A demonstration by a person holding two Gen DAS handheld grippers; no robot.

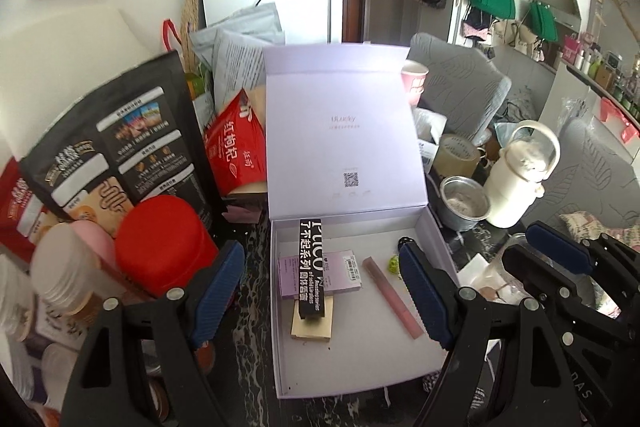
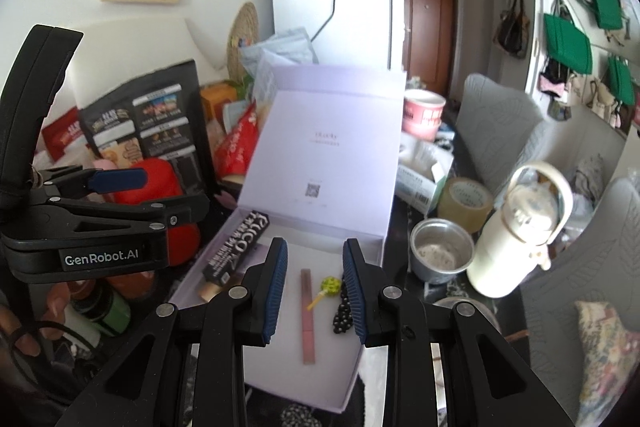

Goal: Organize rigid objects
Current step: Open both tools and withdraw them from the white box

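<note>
Left wrist view: the left gripper (image 1: 324, 291) hangs above the open lavender box (image 1: 352, 367) on the dark surface, jaws spread, holding nothing. A black carton (image 1: 310, 267) and pink tube (image 1: 394, 297) already lie inside.

Right wrist view: the right gripper (image 2: 314, 293) has narrow, empty jaws; the next move is probably fetching another rigid item.

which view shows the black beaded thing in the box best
The right wrist view: the black beaded thing lies in plain sight on the box floor beside the right gripper's finger. In the left wrist view only a sliver peeks out behind a finger.
</note>
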